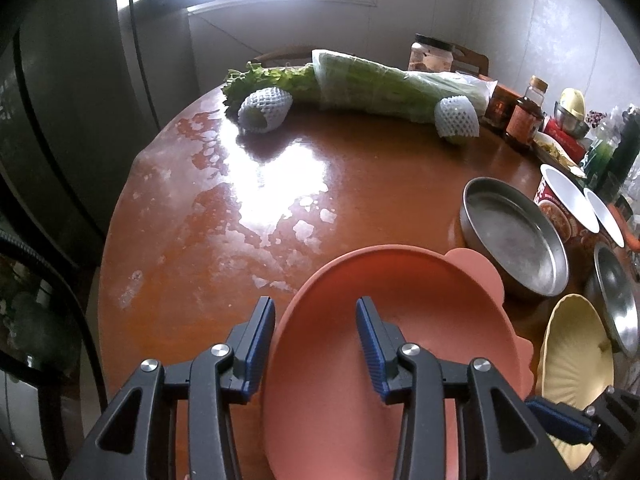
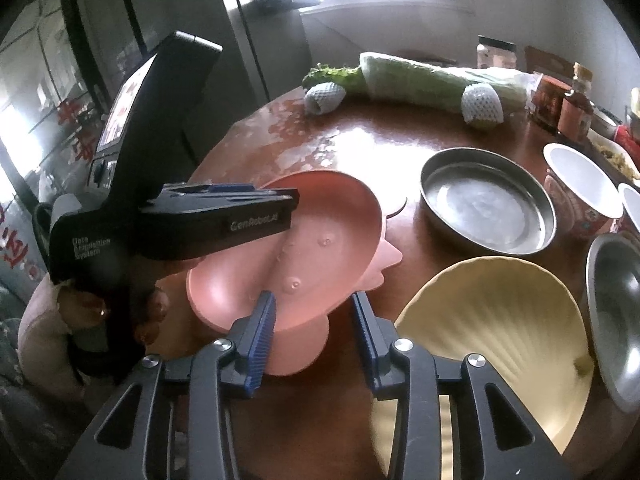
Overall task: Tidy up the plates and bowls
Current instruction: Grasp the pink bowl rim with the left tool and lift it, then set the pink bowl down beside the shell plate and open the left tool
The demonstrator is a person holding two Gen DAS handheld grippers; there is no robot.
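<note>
On the brown bench [image 1: 240, 240], a tilted pink plate [image 1: 440, 312] is clamped by the left gripper [image 1: 315, 308]; the right gripper [image 2: 314, 300] is seen open at its near rim.

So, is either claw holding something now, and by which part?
The left claw clamps the upper pink plate by its rim, one finger inside and one outside. The right claw stands open and grips nothing.
</note>
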